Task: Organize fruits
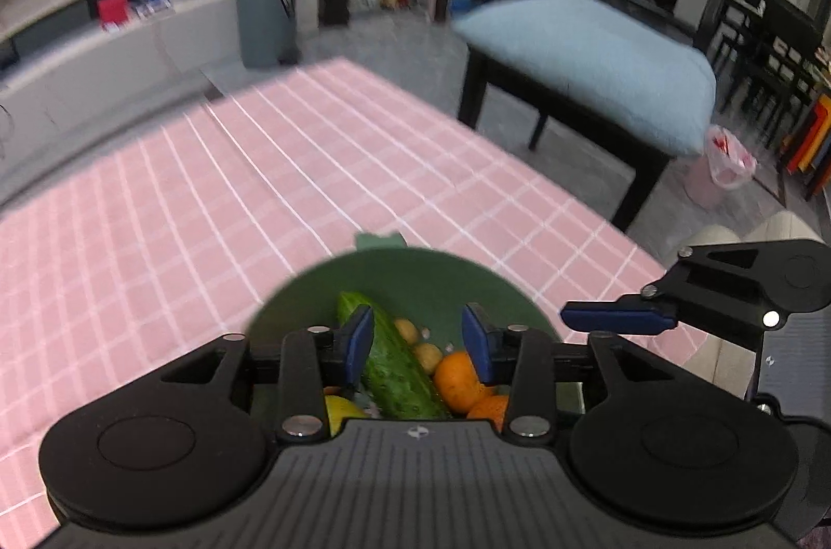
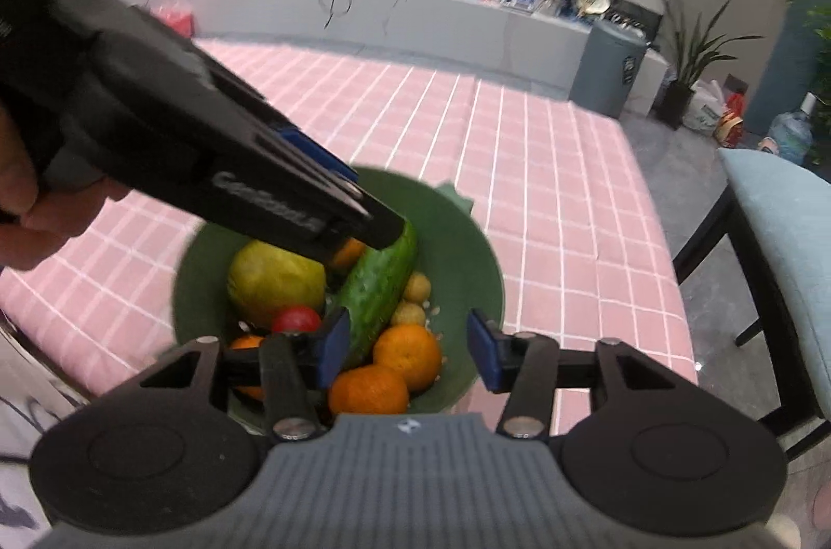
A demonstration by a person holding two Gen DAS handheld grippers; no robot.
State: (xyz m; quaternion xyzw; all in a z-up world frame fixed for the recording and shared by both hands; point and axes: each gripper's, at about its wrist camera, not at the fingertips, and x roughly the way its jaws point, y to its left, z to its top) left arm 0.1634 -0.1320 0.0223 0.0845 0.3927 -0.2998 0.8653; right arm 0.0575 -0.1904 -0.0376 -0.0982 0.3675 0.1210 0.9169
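Note:
A green bowl (image 1: 415,268) (image 2: 467,248) on the pink checked cloth holds a cucumber (image 1: 400,367) (image 2: 379,284), oranges (image 1: 457,380) (image 2: 407,354), a big yellow-green fruit (image 2: 275,281), a small red fruit (image 2: 296,320) and small yellowish fruits (image 2: 417,288). My left gripper (image 1: 418,341) hangs open above the bowl; the cucumber lies below between its fingers, free of the pads. In the right wrist view the left gripper (image 2: 376,227) reaches in from the upper left, tip over the cucumber's far end. My right gripper (image 2: 407,349) stands open over the oranges, gripping nothing.
The pink tablecloth (image 1: 259,185) stretches away beyond the bowl. A dark bench with a light blue cushion (image 1: 587,55) stands off the table's right side, with a pink waste bin (image 1: 719,170) beside it. A grey bin (image 2: 613,71) and a white low cabinet (image 2: 415,9) lie farther back.

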